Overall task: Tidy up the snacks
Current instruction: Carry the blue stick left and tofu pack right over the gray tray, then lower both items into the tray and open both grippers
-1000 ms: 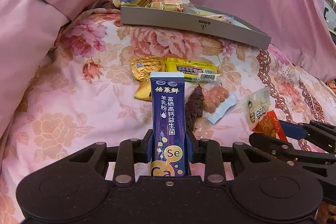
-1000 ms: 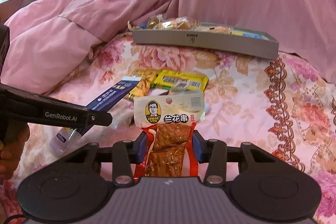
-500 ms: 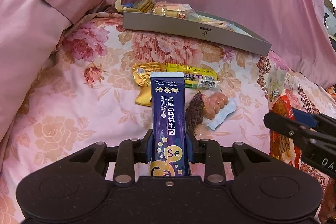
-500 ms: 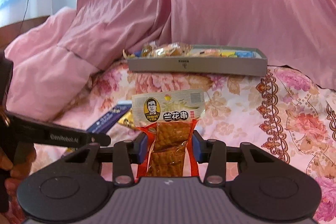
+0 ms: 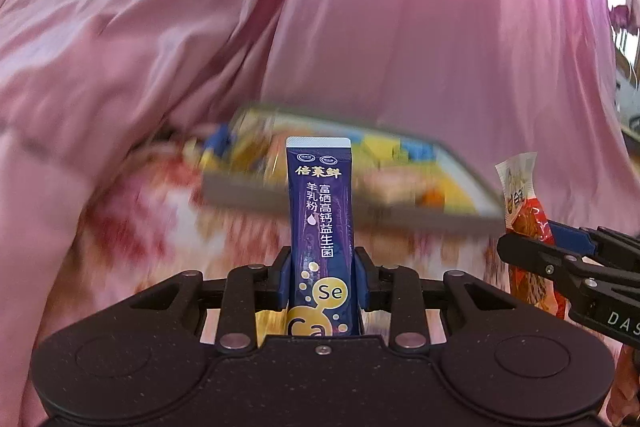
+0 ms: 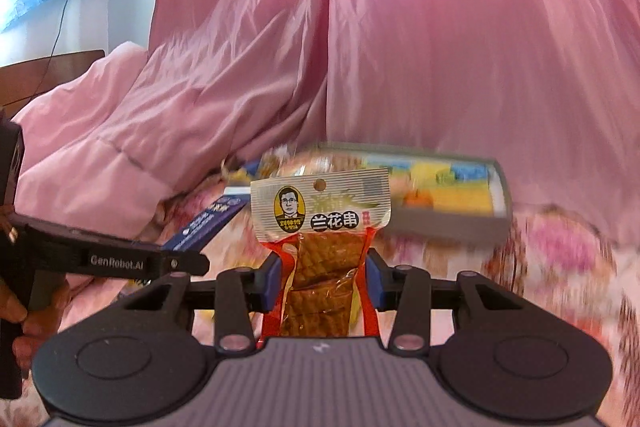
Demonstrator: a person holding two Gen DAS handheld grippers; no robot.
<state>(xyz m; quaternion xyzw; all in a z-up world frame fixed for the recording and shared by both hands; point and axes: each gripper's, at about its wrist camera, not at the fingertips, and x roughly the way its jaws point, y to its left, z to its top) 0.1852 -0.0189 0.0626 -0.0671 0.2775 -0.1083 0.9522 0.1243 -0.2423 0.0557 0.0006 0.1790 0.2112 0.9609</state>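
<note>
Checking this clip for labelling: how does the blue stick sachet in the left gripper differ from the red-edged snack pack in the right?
The blue sachet is narrow, opaque and dark blue; the snack pack is wider, with a pale header card and a clear window showing brown pieces. The sachet is a uniform strip; the pack flares above the fingers. Both stand upright, clamped low, before the grey tray.

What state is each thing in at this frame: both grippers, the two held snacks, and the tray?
Left gripper: jaws shut on the blue sachet.
Blue sachet: held upright, off the bed.
Right gripper: jaws shut on the tofu skewer pack.
Tofu skewer pack: held upright, sealed, off the bed.
Grey tray: resting on the floral bedspread, already holding several snacks; blurred.
</note>
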